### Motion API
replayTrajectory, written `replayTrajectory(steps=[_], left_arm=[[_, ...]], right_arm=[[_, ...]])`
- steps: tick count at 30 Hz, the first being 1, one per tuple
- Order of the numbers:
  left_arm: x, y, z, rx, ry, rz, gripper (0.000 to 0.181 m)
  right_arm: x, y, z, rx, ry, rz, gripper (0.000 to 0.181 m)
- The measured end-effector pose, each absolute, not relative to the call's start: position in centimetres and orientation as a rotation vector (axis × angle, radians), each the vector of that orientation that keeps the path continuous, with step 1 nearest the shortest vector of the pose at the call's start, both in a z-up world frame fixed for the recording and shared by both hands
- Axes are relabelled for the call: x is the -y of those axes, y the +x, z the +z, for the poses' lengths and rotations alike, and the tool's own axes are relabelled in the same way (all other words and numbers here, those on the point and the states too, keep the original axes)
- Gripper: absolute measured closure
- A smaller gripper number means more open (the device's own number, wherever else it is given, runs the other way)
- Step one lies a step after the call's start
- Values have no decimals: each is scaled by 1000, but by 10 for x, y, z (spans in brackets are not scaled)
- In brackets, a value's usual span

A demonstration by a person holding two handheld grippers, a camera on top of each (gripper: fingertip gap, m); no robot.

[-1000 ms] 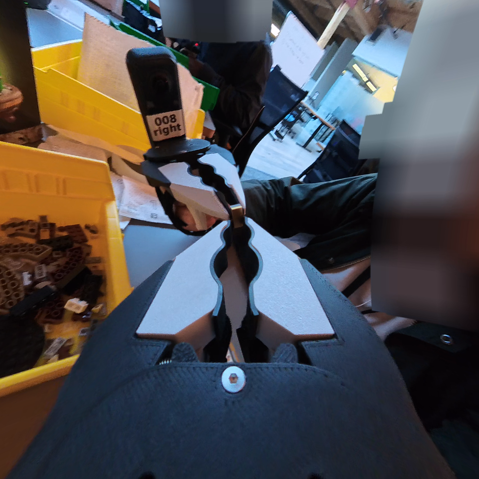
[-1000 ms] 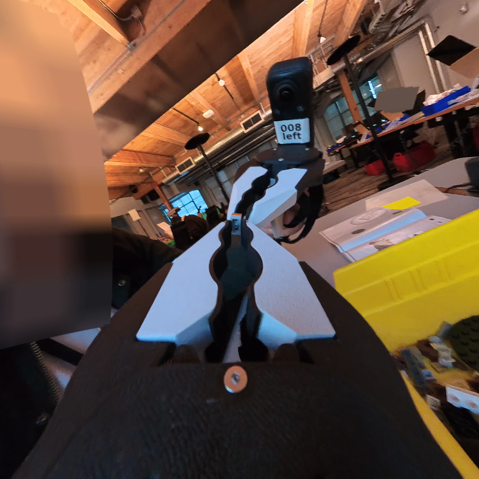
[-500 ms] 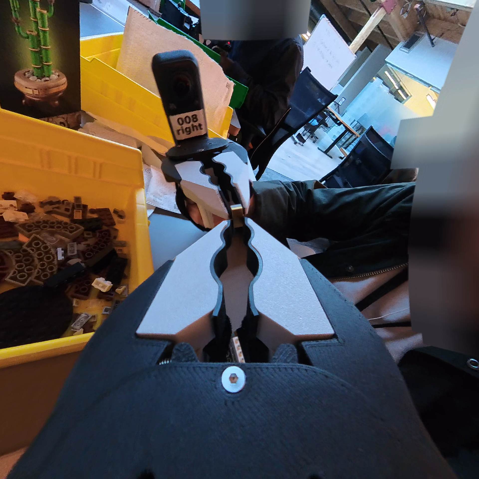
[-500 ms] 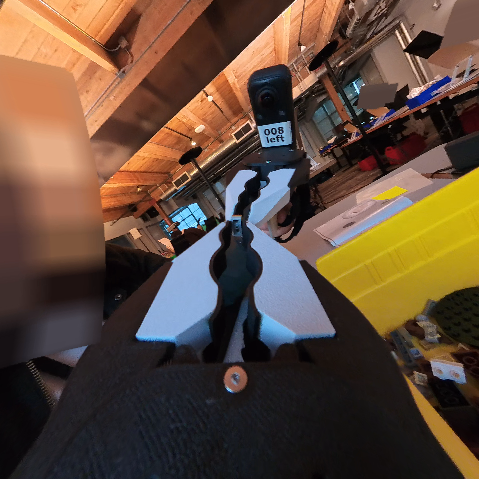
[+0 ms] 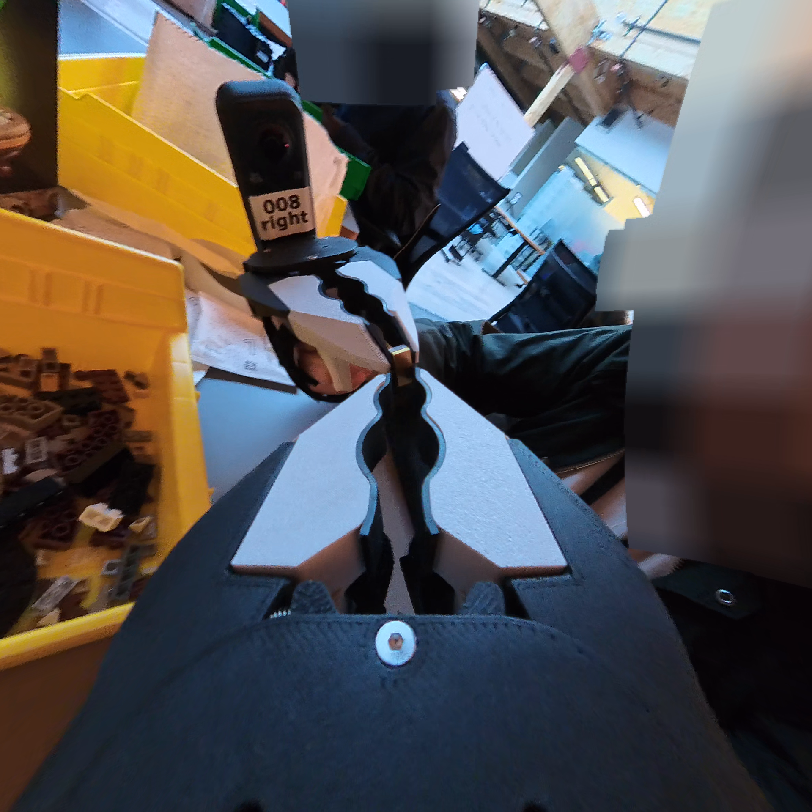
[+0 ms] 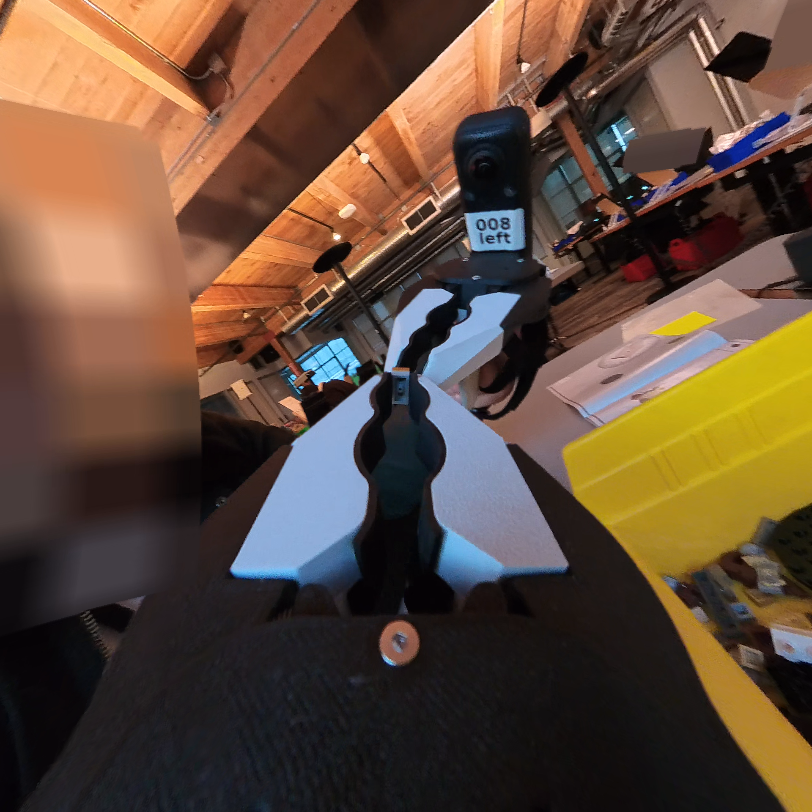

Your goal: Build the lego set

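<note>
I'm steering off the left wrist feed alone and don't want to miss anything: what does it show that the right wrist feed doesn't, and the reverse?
Only the left wrist view: a cardboard sheet, more yellow bins behind, a dark sleeve.

Only the right wrist view: wooden ceiling beams, an open booklet on the grey table.

Both: the yellow bin of loose bricks, and the two grippers meeting tip to tip around a small piece.

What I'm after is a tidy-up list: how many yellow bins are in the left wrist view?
2 yellow bins: one near left holding loose bricks, one behind it by the cardboard. Others may be hidden.
</note>
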State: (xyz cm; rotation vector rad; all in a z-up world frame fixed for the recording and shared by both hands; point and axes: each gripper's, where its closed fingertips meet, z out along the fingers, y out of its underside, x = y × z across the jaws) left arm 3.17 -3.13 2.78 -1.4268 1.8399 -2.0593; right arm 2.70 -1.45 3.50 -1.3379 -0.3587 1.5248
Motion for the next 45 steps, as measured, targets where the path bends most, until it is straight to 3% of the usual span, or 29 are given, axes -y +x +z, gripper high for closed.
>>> replayTrajectory(steps=[8, 12, 16, 20, 45], left_arm=[[39, 26, 42, -1780, -1340, -2355, 181], [29, 29, 33, -1789, -1436, -2259, 181], [18, 39, 23, -1775, -1479, -2024, 163], [9, 46, 14, -1765, -1505, -1830, 175], [13, 43, 21, -1753, -1493, -1889, 176]], right_arm=[[27, 25, 51, 360, -1199, 1720, 176], [20, 26, 42, 359, -1275, 1627, 176], [6, 33, 31, 300, -1347, 1490, 176], [-5, 40, 23, 230, -1399, 1417, 176], [2, 39, 27, 312, -1450, 1395, 177]])
